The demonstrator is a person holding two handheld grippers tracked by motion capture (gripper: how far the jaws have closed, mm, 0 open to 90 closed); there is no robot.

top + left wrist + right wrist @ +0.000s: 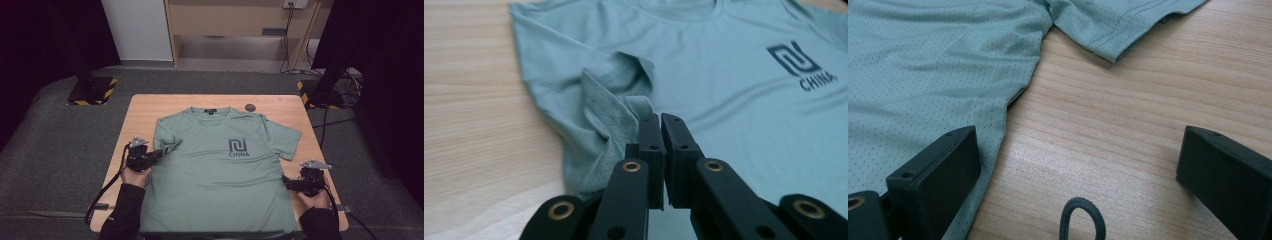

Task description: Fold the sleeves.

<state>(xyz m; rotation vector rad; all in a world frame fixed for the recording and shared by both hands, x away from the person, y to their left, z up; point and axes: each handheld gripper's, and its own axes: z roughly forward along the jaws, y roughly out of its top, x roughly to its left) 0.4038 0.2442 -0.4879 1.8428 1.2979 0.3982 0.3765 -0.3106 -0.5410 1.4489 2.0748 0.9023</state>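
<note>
A green shirt (220,170) lies face up and spread flat on the table (295,107), collar away from the person, hem hanging over the near edge. The work in hand looks like folding, and this is its 1st step: tucking in the left sleeve (167,143). The left gripper (161,152) sits at the shirt's left side with its 2 jaws closed together; in the left gripper view the sleeve cloth (616,115) is bunched and turned over right at the jaw tips, so they seem to pinch its edge, though the contact itself is hard to make out. The right gripper (286,181) rests at the shirt's right side seam with its jaws spread wide and nothing between them; in its own view 1 jaw lies over the shirt's edge (993,125) and the other stands over bare wood, with the right sleeve (1113,22) lying flat farther off. Next, I judge, the left gripper should carry the sleeve inward across the chest while the right closes on the side seam, so both edges can fold toward the middle without dragging the shirt askew.
</note>
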